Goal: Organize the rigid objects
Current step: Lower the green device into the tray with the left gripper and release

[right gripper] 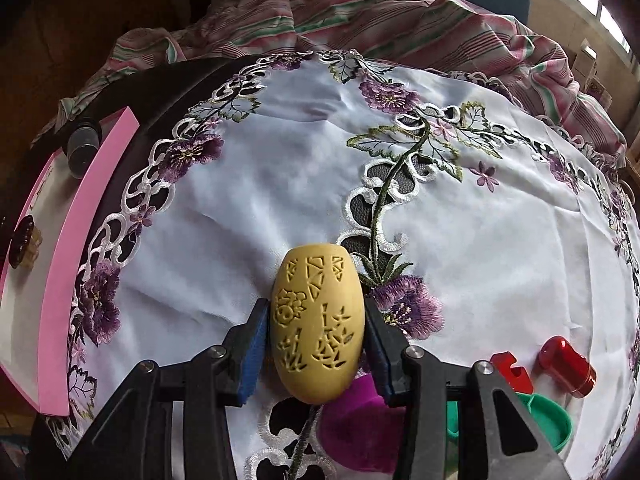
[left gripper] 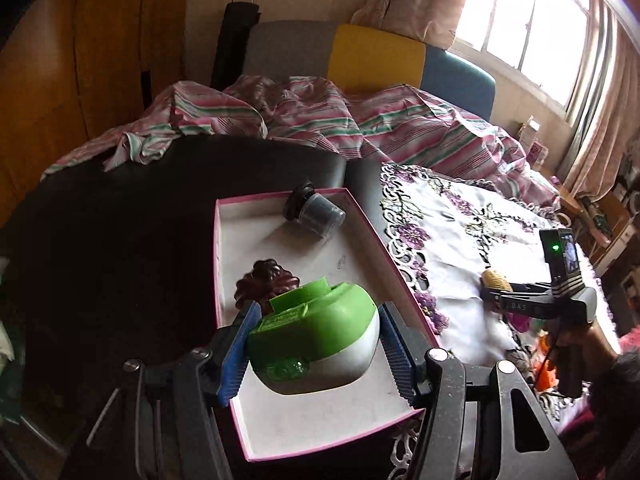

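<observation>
My left gripper (left gripper: 316, 354) is pinching a smooth green-and-white plastic device (left gripper: 316, 344), slightly glossy, between ribbed blue rubbery pads (left gripper: 236, 356). It is hanging over a matt pink box (left gripper: 384, 256) that looks like cardboard, white inside. My right gripper (right gripper: 316, 344) is squeezing a matt yellow carved egg (right gripper: 318, 320) with a finely grained surface. Under it is lying a white embroidered cloth (right gripper: 280, 184), softly wrinkled, and a shiny red cylinder (right gripper: 566, 364) is gleaming.

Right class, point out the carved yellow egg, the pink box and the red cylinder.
carved yellow egg (right gripper: 317, 324), right wrist view, on its carved front face.
pink box (right gripper: 86, 236), right wrist view, on its pink side wall.
red cylinder (right gripper: 567, 365), right wrist view, on its shiny side.
</observation>
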Demonstrator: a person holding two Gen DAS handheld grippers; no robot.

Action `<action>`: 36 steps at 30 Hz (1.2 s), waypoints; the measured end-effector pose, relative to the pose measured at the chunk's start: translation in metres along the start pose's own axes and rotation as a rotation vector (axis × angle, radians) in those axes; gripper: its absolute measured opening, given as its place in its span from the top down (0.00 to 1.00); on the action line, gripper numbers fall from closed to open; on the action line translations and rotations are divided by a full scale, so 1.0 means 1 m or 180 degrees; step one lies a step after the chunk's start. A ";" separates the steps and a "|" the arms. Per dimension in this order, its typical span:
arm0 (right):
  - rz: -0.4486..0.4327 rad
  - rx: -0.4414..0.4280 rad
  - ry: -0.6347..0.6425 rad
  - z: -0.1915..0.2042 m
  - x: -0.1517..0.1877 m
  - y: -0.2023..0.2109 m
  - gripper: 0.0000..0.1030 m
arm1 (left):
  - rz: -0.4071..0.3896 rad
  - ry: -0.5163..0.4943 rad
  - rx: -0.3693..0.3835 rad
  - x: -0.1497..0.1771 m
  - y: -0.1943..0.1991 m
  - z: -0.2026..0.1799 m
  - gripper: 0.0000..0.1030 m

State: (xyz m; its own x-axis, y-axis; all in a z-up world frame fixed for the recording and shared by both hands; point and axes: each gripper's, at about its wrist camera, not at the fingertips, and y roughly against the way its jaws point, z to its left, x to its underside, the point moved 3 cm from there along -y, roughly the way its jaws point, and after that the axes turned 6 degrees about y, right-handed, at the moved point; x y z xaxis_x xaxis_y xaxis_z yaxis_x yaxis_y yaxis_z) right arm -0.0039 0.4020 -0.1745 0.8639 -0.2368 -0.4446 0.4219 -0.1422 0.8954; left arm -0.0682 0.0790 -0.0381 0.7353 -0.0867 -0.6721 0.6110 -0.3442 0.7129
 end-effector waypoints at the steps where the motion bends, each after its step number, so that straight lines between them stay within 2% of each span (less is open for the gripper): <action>1: -0.0004 0.0008 0.0008 -0.001 0.001 0.000 0.56 | -0.0020 -0.0023 -0.0023 -0.001 0.001 -0.003 0.41; 5: -0.0017 0.0091 0.0082 0.002 0.002 0.002 0.57 | -0.0080 -0.0140 -0.0080 -0.003 0.003 -0.011 0.41; 10: -0.0018 0.0049 0.0064 0.000 0.002 0.001 0.57 | -0.0064 -0.0230 -0.0058 -0.002 0.002 -0.019 0.41; 24: -0.0057 0.0168 0.0224 0.006 0.000 0.000 0.58 | 0.0106 -0.0230 0.0041 0.007 -0.011 -0.029 0.41; 36: -0.0062 0.0205 0.0273 0.008 0.000 0.000 0.58 | 0.0161 -0.0188 0.0085 -0.006 -0.035 -0.030 0.41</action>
State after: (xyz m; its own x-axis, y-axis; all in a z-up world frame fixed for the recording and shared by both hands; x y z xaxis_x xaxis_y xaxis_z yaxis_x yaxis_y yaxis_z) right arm -0.0061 0.3943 -0.1744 0.8773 -0.1506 -0.4558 0.4226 -0.2081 0.8821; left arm -0.0853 0.1198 -0.0530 0.7459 -0.1593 -0.6467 0.5651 -0.3626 0.7411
